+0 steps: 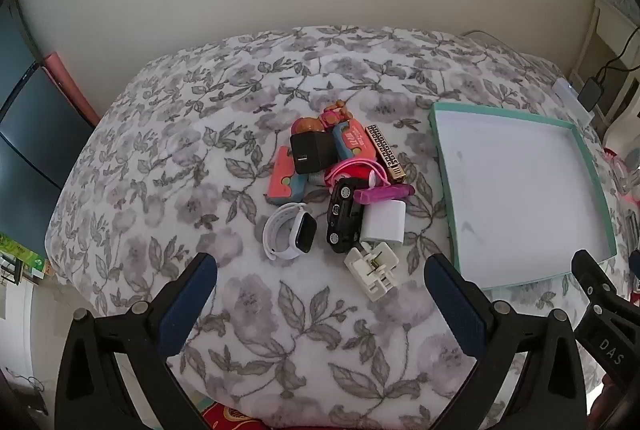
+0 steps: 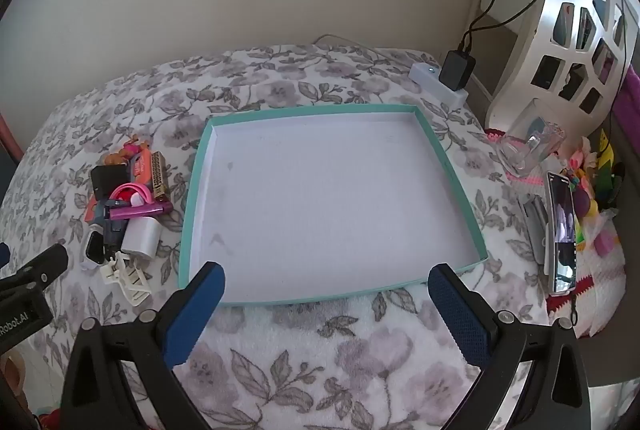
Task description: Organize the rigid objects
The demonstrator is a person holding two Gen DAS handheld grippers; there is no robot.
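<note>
A pile of small rigid objects lies on the floral bedspread: a white smartwatch point(image 1: 290, 236), a black toy car point(image 1: 344, 216), a white charger cube point(image 1: 383, 222), a white clip point(image 1: 374, 266), a purple tube point(image 1: 384, 194), a black adapter point(image 1: 312, 152), a gold-patterned lighter point(image 1: 386, 152). An empty teal-rimmed tray point(image 1: 442, 158) sits to their right, also in the right wrist view point(image 2: 202, 166). My left gripper point(image 1: 320, 270) is open and empty, just short of the pile. My right gripper point(image 2: 326, 280) is open and empty over the tray's near edge.
The pile also shows left of the tray in the right wrist view point(image 2: 128, 206). A power strip with a black adapter point(image 2: 456, 70) lies at the far right corner. A phone point(image 2: 562, 230), a clear holder point(image 2: 532, 148) and a white shelf point(image 2: 560, 30) stand to the right.
</note>
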